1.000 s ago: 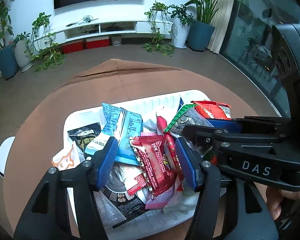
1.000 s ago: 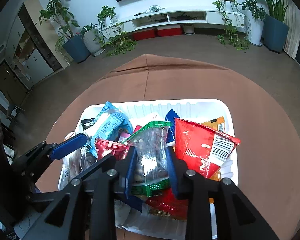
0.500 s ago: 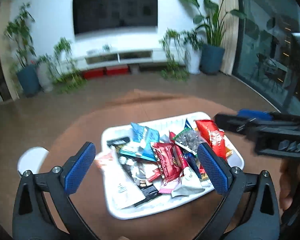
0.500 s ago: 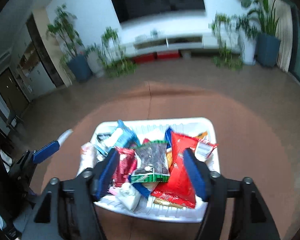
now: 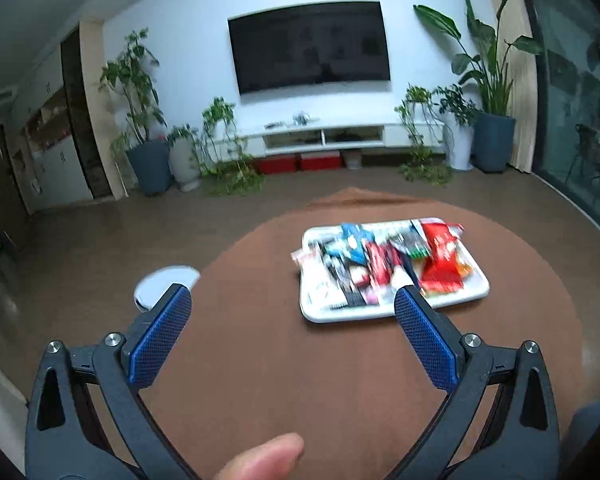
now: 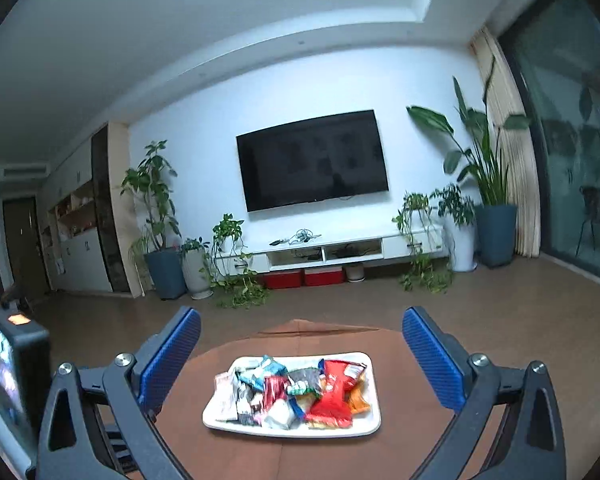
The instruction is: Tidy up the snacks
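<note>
A white tray (image 5: 396, 312) holds several snack packets on a round brown table (image 5: 300, 380). A red packet (image 5: 440, 260) lies at its right and a blue one (image 5: 352, 240) near the back. My left gripper (image 5: 292, 324) is open and empty, well back from the tray and to its left. In the right wrist view the tray (image 6: 292, 428) sits below and ahead, with the red packet (image 6: 332, 392) on its right side. My right gripper (image 6: 300, 344) is open and empty, raised above and behind the tray.
A white round object (image 5: 164, 284) stands on the floor left of the table. A TV (image 6: 312, 160), a white low cabinet (image 6: 340, 252) and potted plants (image 6: 156, 220) line the far wall. A dark device (image 6: 16, 364) shows at the left edge.
Both grippers opened and pulled back and up from the tray. The right one let go of the green-edged packet, which now lies in the tray. The views now show the room.
</note>
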The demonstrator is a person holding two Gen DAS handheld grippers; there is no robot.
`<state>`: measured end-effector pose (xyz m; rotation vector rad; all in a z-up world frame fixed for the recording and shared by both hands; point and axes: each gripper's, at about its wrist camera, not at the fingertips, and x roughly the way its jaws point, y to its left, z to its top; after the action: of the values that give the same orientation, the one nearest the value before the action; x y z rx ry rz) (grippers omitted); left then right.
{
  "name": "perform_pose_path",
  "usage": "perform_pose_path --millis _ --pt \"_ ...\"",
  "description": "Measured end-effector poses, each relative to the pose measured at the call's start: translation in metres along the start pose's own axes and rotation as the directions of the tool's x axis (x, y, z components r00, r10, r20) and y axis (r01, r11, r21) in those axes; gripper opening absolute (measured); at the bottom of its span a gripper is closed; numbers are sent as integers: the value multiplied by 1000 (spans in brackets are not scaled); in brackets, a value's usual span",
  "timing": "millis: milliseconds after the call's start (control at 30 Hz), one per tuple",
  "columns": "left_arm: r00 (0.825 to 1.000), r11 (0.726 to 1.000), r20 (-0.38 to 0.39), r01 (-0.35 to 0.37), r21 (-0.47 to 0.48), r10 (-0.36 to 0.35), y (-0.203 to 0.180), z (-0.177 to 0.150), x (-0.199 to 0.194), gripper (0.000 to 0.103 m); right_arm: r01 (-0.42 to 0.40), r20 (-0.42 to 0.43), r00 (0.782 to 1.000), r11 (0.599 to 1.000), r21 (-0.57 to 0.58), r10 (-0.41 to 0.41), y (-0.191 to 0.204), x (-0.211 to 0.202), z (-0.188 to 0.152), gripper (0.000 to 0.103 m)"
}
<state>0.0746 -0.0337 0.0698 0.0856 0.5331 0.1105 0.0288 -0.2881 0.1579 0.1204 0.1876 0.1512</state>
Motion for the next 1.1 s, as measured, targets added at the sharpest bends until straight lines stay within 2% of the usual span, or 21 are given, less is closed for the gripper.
perform_pose_path --millis 100,133,300,433,567,667,1100 --pt "998 999 -43 34 -35 -36 4 -20 -16 103 -20 -96 995 1000 -14 19 10 -20 -14 103" --pt "997 999 -57 40 -36 -42 4 -29 -21 103 -1 -146 989 1000 -28 -3 15 -25 -21 103" --pt "991 998 -114 64 -10 -65 -4 -66 -39 103 33 -240 970 999 -26 -38 17 -42 -49 103" --pt "984 996 -157 81 -29 -84 -5 -86 -43 103 84 -293 953 996 1 -81 7 -47 -68 103" --pt "982 997 -172 81 -18 -83 -9 -96 -48 103 121 -337 937 991 49 -98 -3 -49 -81 103" --pt "980 996 -178 87 -11 -88 -12 -99 -47 103 130 -343 933 991 41 -108 -3 -51 -87 103" --pt "971 994 -212 102 -27 -105 -7 -102 -37 103 105 -377 921 994 7 -95 7 -50 -108 103"
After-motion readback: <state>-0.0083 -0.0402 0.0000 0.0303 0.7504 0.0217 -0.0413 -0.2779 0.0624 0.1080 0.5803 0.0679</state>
